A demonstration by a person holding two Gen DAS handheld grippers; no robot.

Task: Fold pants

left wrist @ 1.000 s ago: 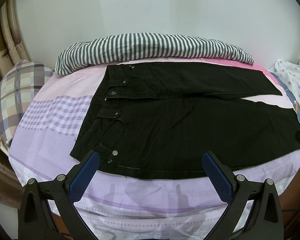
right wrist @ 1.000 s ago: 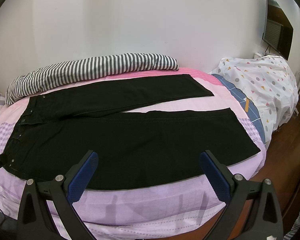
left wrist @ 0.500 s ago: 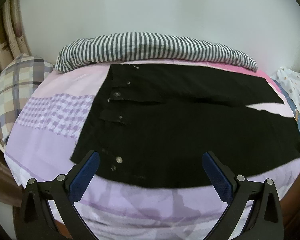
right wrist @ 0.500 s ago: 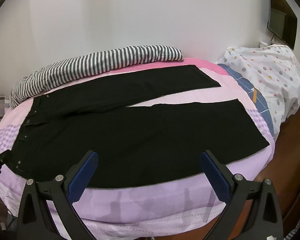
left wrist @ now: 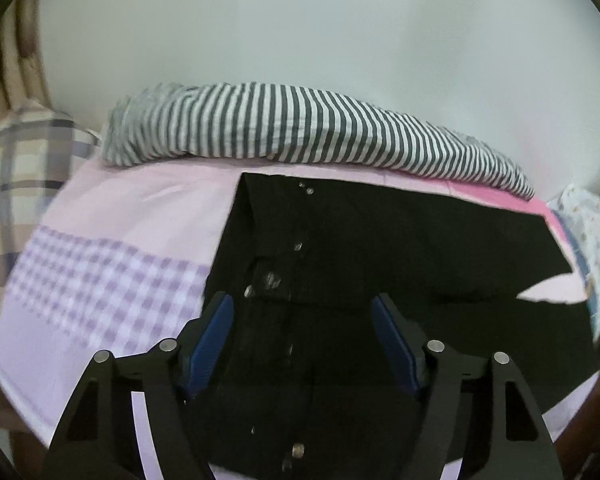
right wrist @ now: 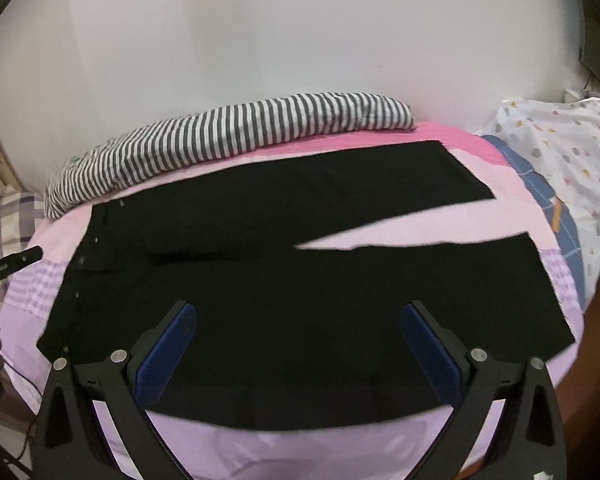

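The left gripper [left wrist: 302,344] hangs over the waistband end of the black pants [left wrist: 380,280], its jaws partly apart and just now closing in; dark cloth shows in the gap between the blue ribbed pads [left wrist: 214,340], but the pads do not press on it. Small round metal buttons [left wrist: 274,280] and rivets dot the waistband, blurred in this view.

The right gripper [right wrist: 298,356] sits with its jaws wide apart above the near leg, its blue textured pads [right wrist: 166,356] clear of the fabric and holding nothing.

The pants lie flat on the bed [right wrist: 260,448], waistband toward its left edge and both legs running toward the right edge. The legs spread into a narrow V, with a wedge of sheet showing between them near the hems. The cloth is matte and heavy-looking, and its near edge lies close to the front edge of the bed.

The sheet is smooth cotton in pale lilac and pink, with a band of purple gingham [left wrist: 100,280] beside the waistband. Along the far edge, against the white wall [right wrist: 300,40], lies a long rumpled roll of grey-and-white striped bedding [right wrist: 240,136]. A plaid pillow [left wrist: 16,168] sits at the left end, and a white quilt with coloured spots [right wrist: 560,152] at the right end.
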